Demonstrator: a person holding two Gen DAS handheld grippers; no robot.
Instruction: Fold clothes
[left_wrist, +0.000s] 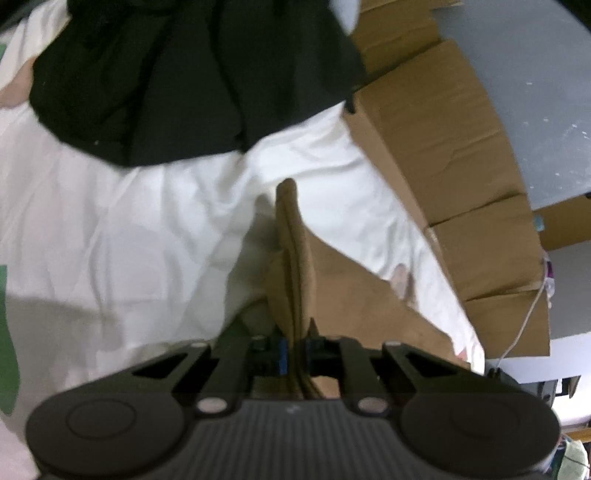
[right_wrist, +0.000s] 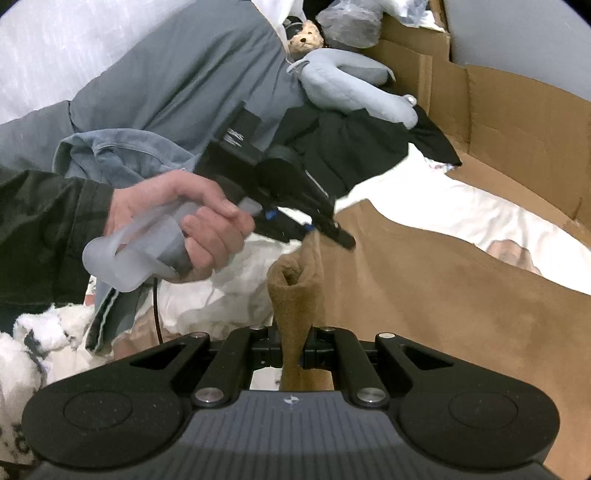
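Note:
A brown fleece garment lies spread over the white sheet. My right gripper is shut on a bunched fold of it, which rises as a tube between the jaws. My left gripper is shut on another raised edge of the same brown garment. In the right wrist view a hand holds that left gripper, its tips pinching the brown edge just beyond the right gripper's fold. The two grips sit close together.
A black garment lies crumpled farther up the sheet. Cardboard boxes line the right side. Denim clothing, a grey cover, a pale blue plush toy and a small teddy bear crowd the left and back.

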